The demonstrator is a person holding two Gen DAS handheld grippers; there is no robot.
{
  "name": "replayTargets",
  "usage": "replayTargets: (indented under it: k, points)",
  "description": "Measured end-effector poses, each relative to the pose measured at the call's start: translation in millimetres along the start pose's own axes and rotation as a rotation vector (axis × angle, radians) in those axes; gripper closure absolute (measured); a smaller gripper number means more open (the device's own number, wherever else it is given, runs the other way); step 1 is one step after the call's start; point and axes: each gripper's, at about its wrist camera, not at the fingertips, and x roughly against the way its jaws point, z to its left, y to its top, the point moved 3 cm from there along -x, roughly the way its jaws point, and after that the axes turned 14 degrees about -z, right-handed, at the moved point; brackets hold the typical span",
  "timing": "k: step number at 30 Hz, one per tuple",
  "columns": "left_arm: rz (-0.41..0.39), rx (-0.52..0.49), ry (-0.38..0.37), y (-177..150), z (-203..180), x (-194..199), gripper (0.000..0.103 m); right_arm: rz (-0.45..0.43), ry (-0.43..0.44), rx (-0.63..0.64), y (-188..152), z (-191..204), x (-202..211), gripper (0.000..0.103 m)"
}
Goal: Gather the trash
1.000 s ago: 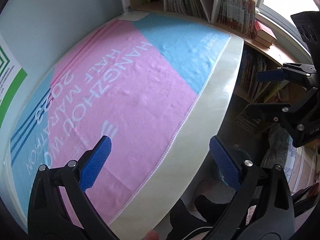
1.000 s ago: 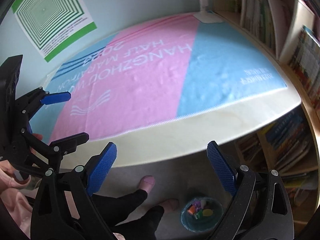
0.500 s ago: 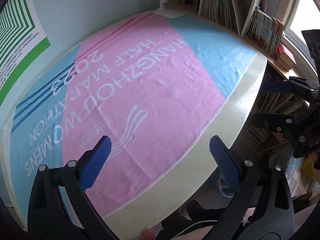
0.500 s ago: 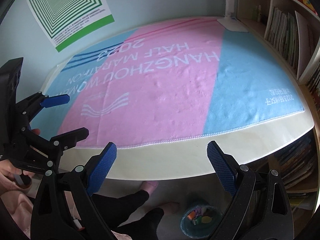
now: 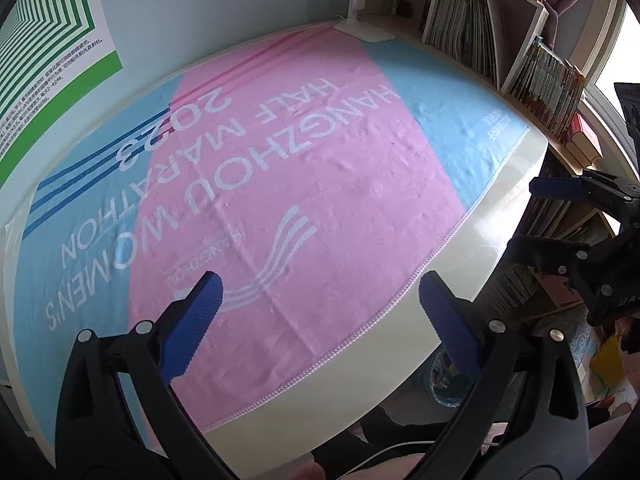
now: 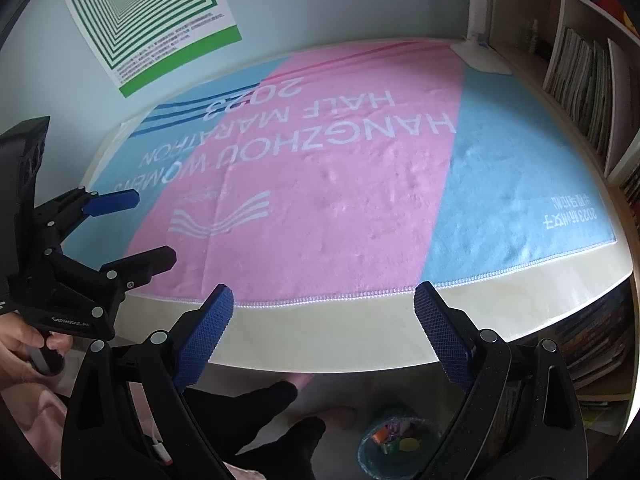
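Observation:
My left gripper (image 5: 320,300) is open and empty above the near part of a pink and blue towel (image 5: 304,168) that covers the table. My right gripper (image 6: 324,312) is open and empty above the table's front edge (image 6: 340,336). A small blue bin (image 6: 396,448) with colourful trash in it stands on the floor below the table; it also shows in the left wrist view (image 5: 448,380). No loose trash shows on the towel. Each gripper shows in the other's view, the right one (image 5: 560,216) and the left one (image 6: 136,228).
Bookshelves (image 5: 500,40) full of books line the far and right side of the table. A white lamp base (image 6: 480,60) sits on the towel's far corner. A green striped poster (image 6: 148,16) hangs on the wall. The person's legs (image 6: 256,412) are under the table edge.
Both grippers have risen and tilted toward the wall, so more of the towel and poster shows. Both stay open and empty.

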Motion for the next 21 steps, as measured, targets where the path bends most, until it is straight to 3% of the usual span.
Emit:
replayTargets:
  k: [21]
  points:
    - [0.000, 0.010, 0.008, -1.0, 7.5, 4.4, 0.007, 0.003, -0.003, 0.003, 0.8, 7.3, -0.9, 0.012]
